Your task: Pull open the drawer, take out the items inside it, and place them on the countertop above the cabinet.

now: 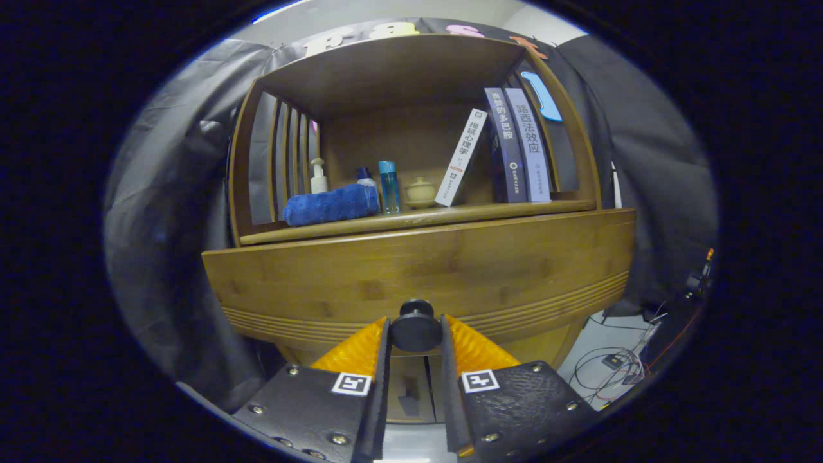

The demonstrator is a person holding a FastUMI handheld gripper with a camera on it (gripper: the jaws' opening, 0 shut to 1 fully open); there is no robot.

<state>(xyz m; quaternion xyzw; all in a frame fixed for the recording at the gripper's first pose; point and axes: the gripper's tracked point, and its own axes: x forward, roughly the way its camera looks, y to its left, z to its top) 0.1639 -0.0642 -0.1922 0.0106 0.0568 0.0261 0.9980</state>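
Above the drawer (421,273), towel (331,204), books (508,146) — tool (415,331) clamping knob (415,326)

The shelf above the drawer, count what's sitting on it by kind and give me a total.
Books: 3
Bottles: 3, namely a pump bottle, a blue one, and one partly hidden behind the towel
Rolled blue towel: 1
Small lidded jar: 1
Total: 8
Below the shelf, the gripper has its fingers on either side of the drawer knob.
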